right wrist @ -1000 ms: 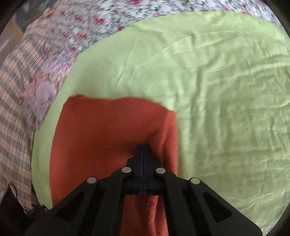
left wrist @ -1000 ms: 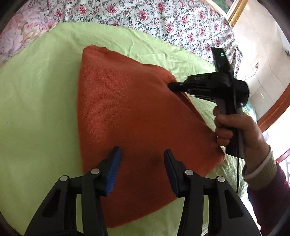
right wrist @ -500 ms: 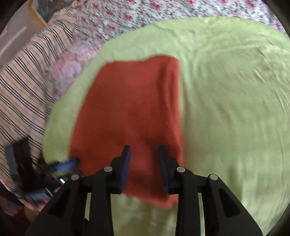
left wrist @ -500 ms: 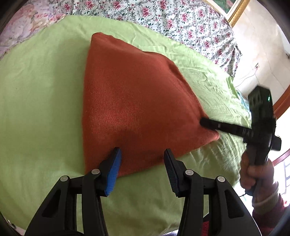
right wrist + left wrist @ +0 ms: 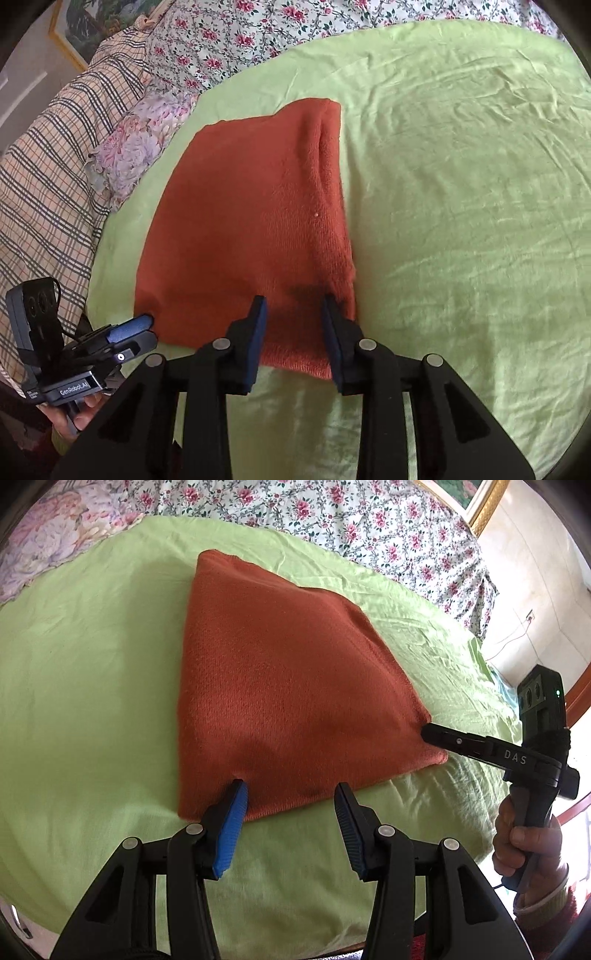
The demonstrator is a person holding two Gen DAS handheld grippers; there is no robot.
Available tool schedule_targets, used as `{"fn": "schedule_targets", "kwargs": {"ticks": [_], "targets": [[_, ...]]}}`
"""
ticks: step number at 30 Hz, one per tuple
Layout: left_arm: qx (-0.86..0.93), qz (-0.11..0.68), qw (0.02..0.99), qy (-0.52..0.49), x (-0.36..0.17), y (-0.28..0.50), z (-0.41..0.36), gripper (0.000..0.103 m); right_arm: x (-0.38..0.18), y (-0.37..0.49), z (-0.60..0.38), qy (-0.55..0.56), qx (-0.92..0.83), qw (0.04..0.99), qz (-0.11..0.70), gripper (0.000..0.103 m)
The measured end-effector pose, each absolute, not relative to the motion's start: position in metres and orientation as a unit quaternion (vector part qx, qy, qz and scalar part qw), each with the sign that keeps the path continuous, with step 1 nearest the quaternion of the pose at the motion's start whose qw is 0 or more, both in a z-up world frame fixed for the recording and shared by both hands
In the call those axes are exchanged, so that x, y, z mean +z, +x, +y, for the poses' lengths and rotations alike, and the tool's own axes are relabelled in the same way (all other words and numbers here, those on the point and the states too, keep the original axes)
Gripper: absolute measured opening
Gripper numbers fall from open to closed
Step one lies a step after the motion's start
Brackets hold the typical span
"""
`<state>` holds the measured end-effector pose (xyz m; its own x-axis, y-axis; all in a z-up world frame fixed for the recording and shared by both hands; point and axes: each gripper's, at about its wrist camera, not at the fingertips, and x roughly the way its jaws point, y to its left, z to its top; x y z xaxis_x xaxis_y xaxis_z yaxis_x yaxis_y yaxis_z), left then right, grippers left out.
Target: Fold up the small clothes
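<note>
Over the near hem of the rust-orange knitted garment [image 5: 288, 686], folded flat on the light green sheet [image 5: 85, 679], my left gripper [image 5: 291, 797] hovers with jaws half apart and nothing between them. My right gripper [image 5: 430, 734] reaches the cloth's near right corner. I judge one fold done; the next needs both near corners pinched and carried to the far edge.

From the right wrist, my right gripper [image 5: 293, 308] stands narrowly apart over that corner, its jaws having just opened, cloth beneath but not clamped. Beside the sheet, the checked quilt [image 5: 48, 166] and floral pillow [image 5: 140, 136] block nothing.
</note>
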<state>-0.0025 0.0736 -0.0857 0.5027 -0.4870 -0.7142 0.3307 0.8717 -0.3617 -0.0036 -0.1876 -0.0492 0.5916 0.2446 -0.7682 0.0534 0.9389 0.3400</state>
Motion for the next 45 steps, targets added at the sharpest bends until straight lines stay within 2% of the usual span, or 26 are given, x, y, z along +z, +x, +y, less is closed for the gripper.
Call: {"fn": "schedule_targets", "kwargs": {"ticks": [13, 21, 22, 24, 25, 40, 42, 43, 44, 45], "targets": [[-0.176, 0.432, 0.874, -0.139, -0.076, -0.018, 0.120, 0.053, -0.033, -0.034, -0.211, 0.167, 0.028, 0.891, 0.421, 0.032], [-0.153, 0.454, 0.869, -0.123, -0.091, 0.005, 0.118, 0.051, -0.054, -0.024, -0.206, 0.172, 0.036, 0.883, 0.436, 0.032], [-0.151, 0.453, 0.870, -0.118, -0.093, 0.006, 0.117, 0.050, -0.056, -0.024, -0.202, 0.165, 0.036, 0.882, 0.440, 0.031], [-0.141, 0.451, 0.875, -0.110, -0.096, 0.009, 0.113, 0.046, -0.053, -0.025, -0.196, 0.142, 0.030, 0.887, 0.439, 0.019], [-0.139, 0.451, 0.875, -0.110, -0.097, 0.011, 0.113, 0.046, -0.051, -0.026, -0.195, 0.136, 0.028, 0.889, 0.437, 0.018], [-0.121, 0.446, 0.883, -0.084, -0.089, -0.017, 0.108, 0.043, -0.041, -0.049, -0.199, 0.140, 0.001, 0.892, 0.429, 0.018], [-0.117, 0.442, 0.886, -0.078, -0.086, -0.024, 0.107, 0.046, -0.037, -0.054, -0.195, 0.143, 0.008, 0.893, 0.426, 0.023], [-0.117, 0.439, 0.887, -0.077, -0.084, -0.027, 0.107, 0.046, -0.034, -0.057, -0.192, 0.142, 0.011, 0.895, 0.424, 0.038], [-0.119, 0.436, 0.889, -0.076, -0.082, -0.031, 0.108, 0.051, -0.032, -0.058, -0.191, 0.140, 0.013, 0.896, 0.422, 0.058], [-0.119, 0.434, 0.890, -0.076, -0.080, -0.033, 0.109, 0.060, -0.029, -0.061, -0.187, 0.134, 0.015, 0.899, 0.418, 0.071]]}}
